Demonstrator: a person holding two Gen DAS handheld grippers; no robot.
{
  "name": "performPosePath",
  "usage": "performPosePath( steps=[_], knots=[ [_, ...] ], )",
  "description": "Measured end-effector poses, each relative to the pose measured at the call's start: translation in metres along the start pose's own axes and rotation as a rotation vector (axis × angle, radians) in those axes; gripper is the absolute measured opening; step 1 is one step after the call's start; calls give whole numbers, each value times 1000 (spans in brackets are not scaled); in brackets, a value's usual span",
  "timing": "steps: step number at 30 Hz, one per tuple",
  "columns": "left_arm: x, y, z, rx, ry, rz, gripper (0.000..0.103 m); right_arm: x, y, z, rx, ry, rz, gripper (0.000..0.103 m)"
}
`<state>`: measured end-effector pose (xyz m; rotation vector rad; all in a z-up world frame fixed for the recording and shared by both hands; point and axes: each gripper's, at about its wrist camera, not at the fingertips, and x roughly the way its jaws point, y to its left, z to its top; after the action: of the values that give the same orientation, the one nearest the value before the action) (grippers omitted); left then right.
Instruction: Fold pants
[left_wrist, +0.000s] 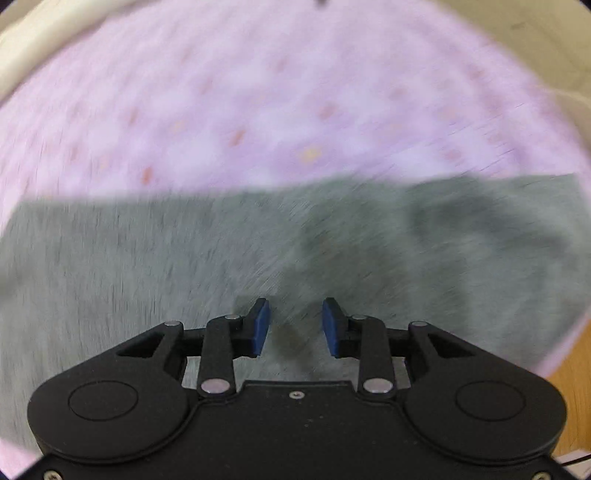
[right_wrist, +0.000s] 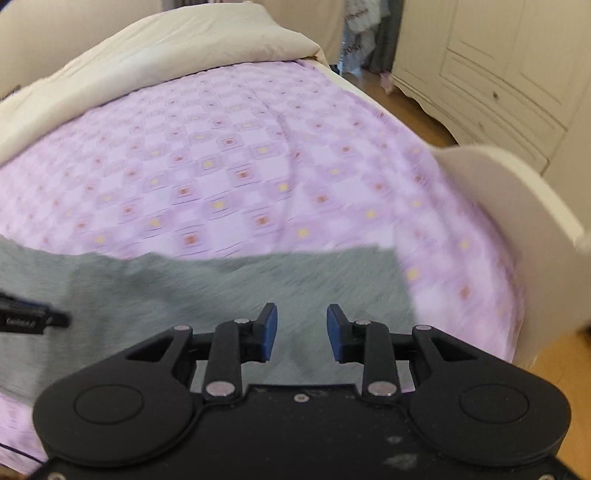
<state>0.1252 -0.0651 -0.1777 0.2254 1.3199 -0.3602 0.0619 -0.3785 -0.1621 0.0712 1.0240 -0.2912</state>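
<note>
the grey pants lay flat on the purple patterned bedcover. the left gripper and the right gripper were both above them, jaws apart and holding nothing. a cream duvet lay behind, a white footboard stood at the right, near a white wardrobe.

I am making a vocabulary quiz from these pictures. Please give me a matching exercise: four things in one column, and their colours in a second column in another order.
Things:
1. pants
2. bedspread
3. duvet
4. right gripper pads

Colours:
a. cream
b. blue
c. grey
d. lilac with small squares

Pairs: 1-c, 2-d, 3-a, 4-b
</note>
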Motion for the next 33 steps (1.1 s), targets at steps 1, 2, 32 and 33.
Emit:
performPosePath(
  steps=[1, 2, 32, 33],
  knots=[
    [2, 2, -3, -17, -14, -1, 43, 7, -10, 6, -9, -1, 5, 33],
    [2, 2, -4, -27, -21, 0, 43, 14, -19, 12, -14, 2, 10, 33],
    [-20, -18, 16, -103, -19, 10, 40, 67, -99, 29, 139, 24, 109, 39],
    [-25, -29, 18, -76, -38, 1, 40, 61, -108, 26, 206, 11, 122, 39]
  ],
)
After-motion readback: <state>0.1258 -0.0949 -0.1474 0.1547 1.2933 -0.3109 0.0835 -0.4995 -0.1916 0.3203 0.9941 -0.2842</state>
